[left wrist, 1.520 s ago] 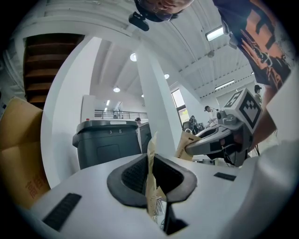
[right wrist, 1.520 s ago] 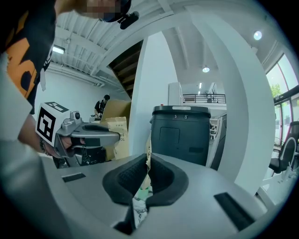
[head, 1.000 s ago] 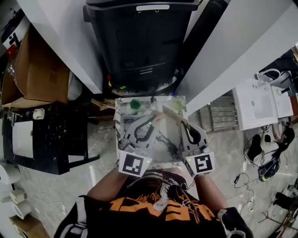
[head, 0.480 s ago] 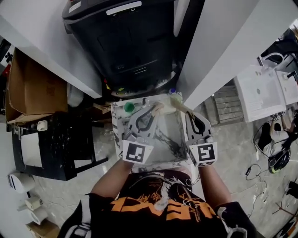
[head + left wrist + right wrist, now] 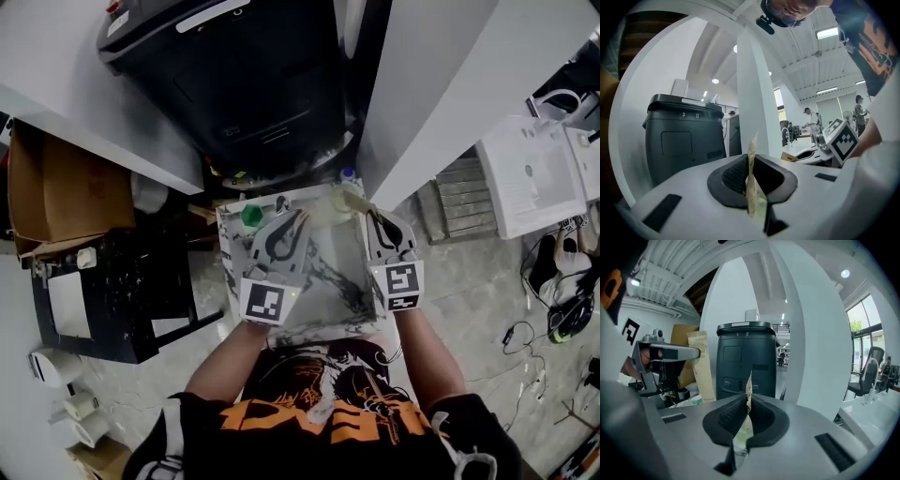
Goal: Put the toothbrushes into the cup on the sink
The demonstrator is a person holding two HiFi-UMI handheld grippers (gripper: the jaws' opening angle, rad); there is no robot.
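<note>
Both grippers hover over a small marble-patterned sink [image 5: 339,302] in the head view. My left gripper [image 5: 292,221] [image 5: 751,164] is shut on a beige toothbrush packet [image 5: 751,180] that stands upright between its pads. The right gripper [image 5: 375,221] [image 5: 747,404] is shut on a second beige packet [image 5: 746,416], whose end [image 5: 354,199] points up and left toward the sink's far edge. A green cup [image 5: 251,215] stands at the far left corner of the sink, just left of the left gripper. A pale round container [image 5: 337,202] sits at the far right, close to the right packet's end.
A large black bin [image 5: 262,84] stands right behind the sink, between white pillars [image 5: 450,84]. A cardboard box [image 5: 66,197] and a black rack [image 5: 122,281] are at the left. A white washbasin unit [image 5: 534,178] and cables lie at the right.
Both grippers have drawn a little toward the sink's far edge, the right one more so. Each still grips its packet, and the head view has swung slightly.
</note>
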